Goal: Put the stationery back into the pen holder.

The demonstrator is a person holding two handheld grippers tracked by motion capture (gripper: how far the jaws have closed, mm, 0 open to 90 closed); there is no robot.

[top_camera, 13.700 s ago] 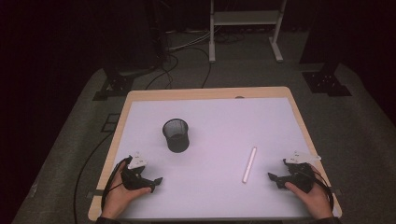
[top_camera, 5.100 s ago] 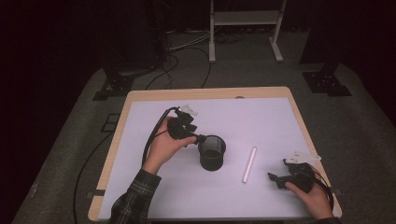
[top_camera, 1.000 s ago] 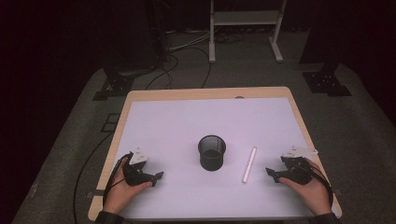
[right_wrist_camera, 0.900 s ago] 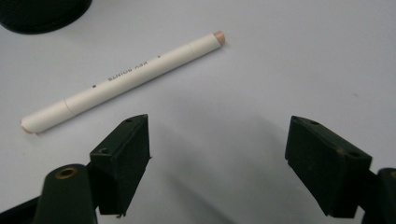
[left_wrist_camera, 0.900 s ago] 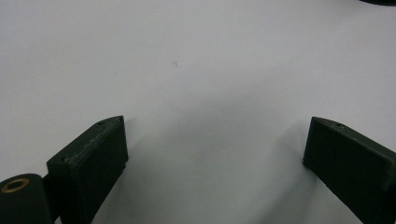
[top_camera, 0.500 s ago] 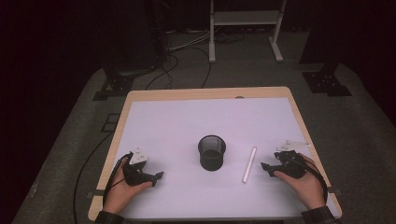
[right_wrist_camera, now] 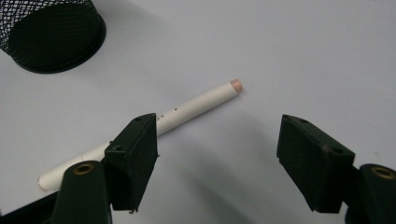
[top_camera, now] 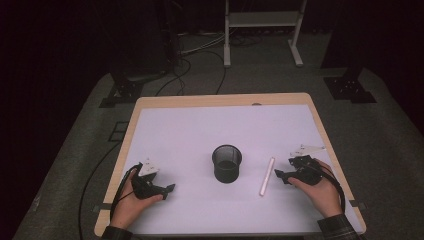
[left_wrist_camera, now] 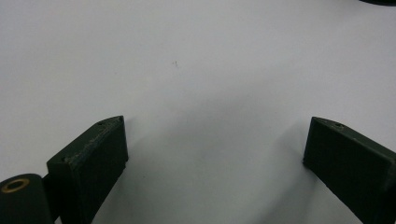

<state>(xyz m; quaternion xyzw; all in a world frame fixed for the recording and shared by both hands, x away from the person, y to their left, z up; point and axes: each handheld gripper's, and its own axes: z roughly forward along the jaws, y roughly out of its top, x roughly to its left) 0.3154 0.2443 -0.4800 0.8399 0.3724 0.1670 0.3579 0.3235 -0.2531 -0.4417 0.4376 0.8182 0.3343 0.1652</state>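
High view: mesh cup (top_camera: 226,163) standing mid-bench, pen (top_camera: 266,176) lying beside it, not yet picked up. Right gripper (top_camera: 278,176) nearing pen, fingers having just been narrowing, nothing grasped. Left gripper (top_camera: 170,188) resting, fingers released.

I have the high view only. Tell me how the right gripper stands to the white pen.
Observer: In the right gripper view, the right gripper is open; the white pen lies flat on the table, partly behind the left of its two fingers, not between them.
Operator: Give me the pen's tip.
Observer: The end away from the gripper's camera has a small pinkish cap.
Operator: Report the cup's wall.
Observer: The black cup is open wire mesh, standing apart from the pen.
Operator: Now the left gripper.
Observer: The left gripper is open over bare white table, nothing between its fingers.
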